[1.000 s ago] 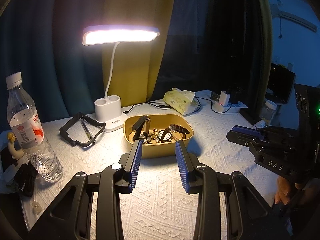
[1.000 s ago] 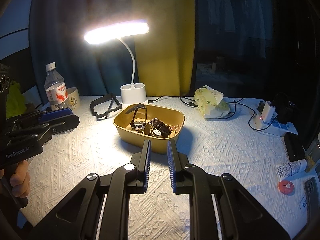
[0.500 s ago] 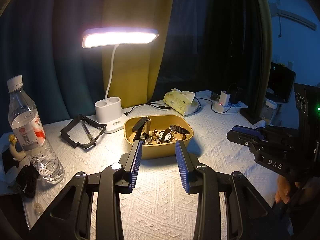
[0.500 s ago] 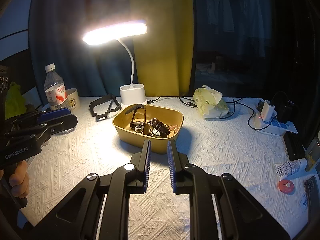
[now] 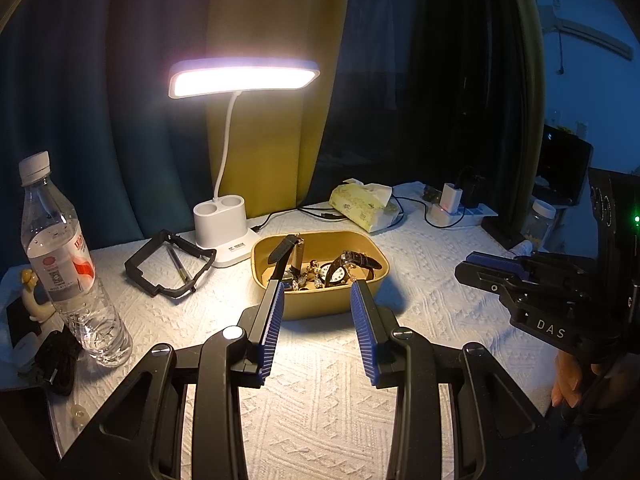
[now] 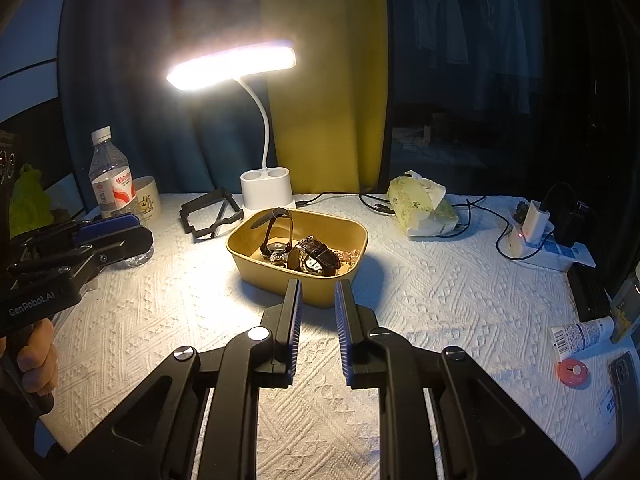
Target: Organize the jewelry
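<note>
A yellow tray (image 5: 320,308) sits mid-table under the lamp and holds several watches and small jewelry pieces. One is a white-faced watch (image 5: 335,274), another a black-strapped watch (image 5: 285,250) leaning on the rim. My left gripper (image 5: 317,286) hovers just in front of the tray, open and empty. The right wrist view has the same tray (image 6: 264,272) with a brown-strapped watch (image 6: 318,256). My right gripper (image 6: 318,284) is before it, jaws drawn to a narrow gap with nothing between. Each gripper appears at the edge of the other's view, held by a hand.
A white desk lamp (image 5: 224,232) stands behind the tray. To the left are a black frame (image 5: 168,264) with a pen and a water bottle (image 5: 64,264). A tissue pack (image 6: 420,208), a power strip (image 6: 536,240) with cables, a tube and a phone lie right.
</note>
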{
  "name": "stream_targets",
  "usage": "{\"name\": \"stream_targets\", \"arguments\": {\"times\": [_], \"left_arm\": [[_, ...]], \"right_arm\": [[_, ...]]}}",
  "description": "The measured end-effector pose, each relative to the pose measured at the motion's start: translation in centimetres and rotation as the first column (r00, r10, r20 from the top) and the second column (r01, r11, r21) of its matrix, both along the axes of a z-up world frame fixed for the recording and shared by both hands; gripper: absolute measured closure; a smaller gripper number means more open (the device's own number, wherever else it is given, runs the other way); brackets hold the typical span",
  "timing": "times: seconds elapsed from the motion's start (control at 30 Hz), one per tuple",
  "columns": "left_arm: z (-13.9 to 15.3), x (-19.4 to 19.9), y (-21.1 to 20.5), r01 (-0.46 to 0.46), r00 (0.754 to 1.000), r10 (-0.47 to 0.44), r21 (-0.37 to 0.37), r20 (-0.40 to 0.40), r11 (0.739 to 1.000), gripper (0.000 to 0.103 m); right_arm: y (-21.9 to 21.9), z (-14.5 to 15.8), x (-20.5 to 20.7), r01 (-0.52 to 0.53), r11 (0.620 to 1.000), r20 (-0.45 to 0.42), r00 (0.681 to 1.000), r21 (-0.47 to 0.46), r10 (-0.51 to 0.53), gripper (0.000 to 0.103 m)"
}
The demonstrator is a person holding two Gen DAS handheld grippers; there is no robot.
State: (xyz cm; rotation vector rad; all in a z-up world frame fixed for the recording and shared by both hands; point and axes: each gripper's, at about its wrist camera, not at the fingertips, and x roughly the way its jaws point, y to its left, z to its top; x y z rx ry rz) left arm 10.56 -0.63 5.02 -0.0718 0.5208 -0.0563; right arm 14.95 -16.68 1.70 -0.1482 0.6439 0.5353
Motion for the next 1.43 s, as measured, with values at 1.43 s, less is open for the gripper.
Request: {"name": "stream_targets", "arguments": {"times": [1.43], "left_arm": [[-0.11, 0.29, 0.17, -0.001, 1.000, 0.001, 0.006, -0.003, 1.000, 0.066]], "right_arm": [[0.52, -0.39, 0.24, -0.001, 1.000, -0.006, 1.000, -0.005, 0.001, 0.086]]}}
